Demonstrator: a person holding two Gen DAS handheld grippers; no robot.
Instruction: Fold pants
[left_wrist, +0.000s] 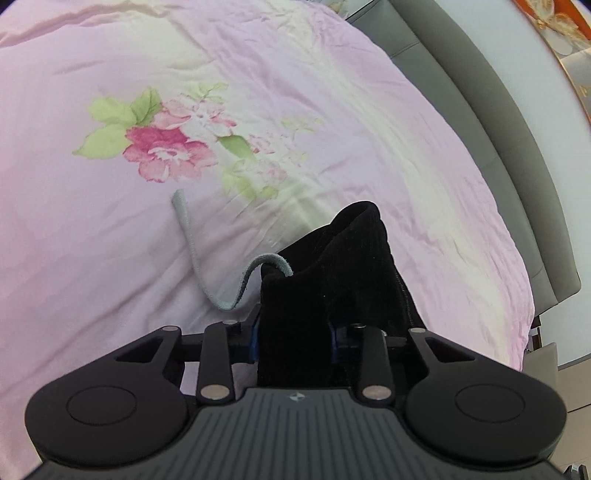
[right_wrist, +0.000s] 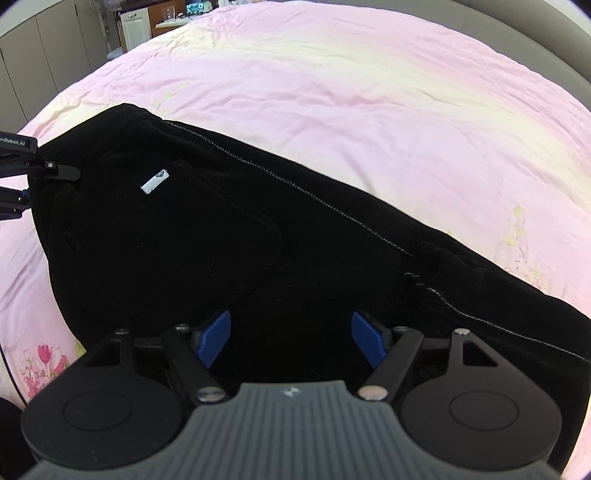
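Nearest to me, my left gripper (left_wrist: 295, 332) has its two blue-padded fingers clamped on a bunched fold of the black pants (left_wrist: 328, 280), the cloth standing up between the pads. One grey drawstring (left_wrist: 192, 254) loops out of that bunch to the left and trails away across the pink bedspread (left_wrist: 110, 221). My right gripper (right_wrist: 291, 336) is spread wide, two blue fingertips (right_wrist: 214, 338) well apart, hovering over the pants (right_wrist: 221, 240) with nothing between them; whether the tips touch the cloth I cannot tell.

One pair of pants, then, lying spread on the bedspread (right_wrist: 369, 92) and running from near right to far left in the right wrist view. One white label (right_wrist: 155, 181) with a small blue mark shows on the cloth near the left end; its writing is too small to read. A line of pale stitching (right_wrist: 295, 184) runs along the upper edge. At the far left end my left gripper (right_wrist: 55, 171) pinches the fabric, and its body carries lettering that reads "Robot.AI", cut off at the edge.

Further off, in the left wrist view, one large pink flower print (left_wrist: 162, 147) with green leaves sits on the spread. On the right, a grey padded bed frame (left_wrist: 509, 155) curves along the edge.
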